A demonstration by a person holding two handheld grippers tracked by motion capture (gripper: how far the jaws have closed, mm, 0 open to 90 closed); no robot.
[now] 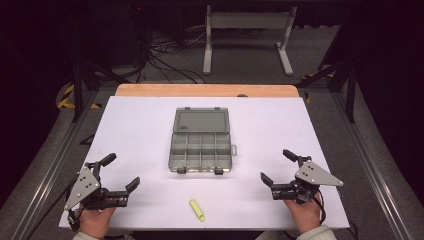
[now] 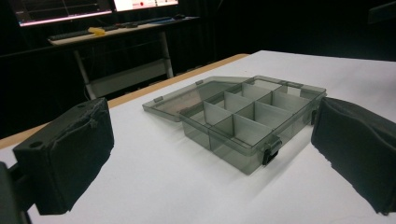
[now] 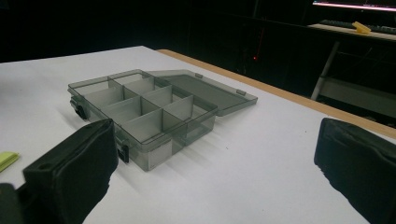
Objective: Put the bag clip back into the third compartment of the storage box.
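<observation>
A grey see-through organizer box (image 1: 201,150) lies at the middle of the white table, its lid (image 1: 201,120) folded back flat. Its several compartments (image 2: 243,119) look empty. A small yellow-green stick (image 1: 197,210) lies near the front edge, and its tip (image 3: 7,160) peeks in at the left of the right gripper view. My left gripper (image 1: 120,171) rests at the front left, open, nothing between its pads (image 2: 65,156). My right gripper (image 1: 278,165) rests at the front right, open too, facing the box (image 3: 140,116).
The white sheet (image 1: 140,125) covers a wooden table whose far edge (image 1: 205,90) shows bare. Beyond it stand a grey metal frame (image 1: 247,35) and loose cables (image 1: 165,55) on the floor. Black rails (image 1: 75,90) flank both sides.
</observation>
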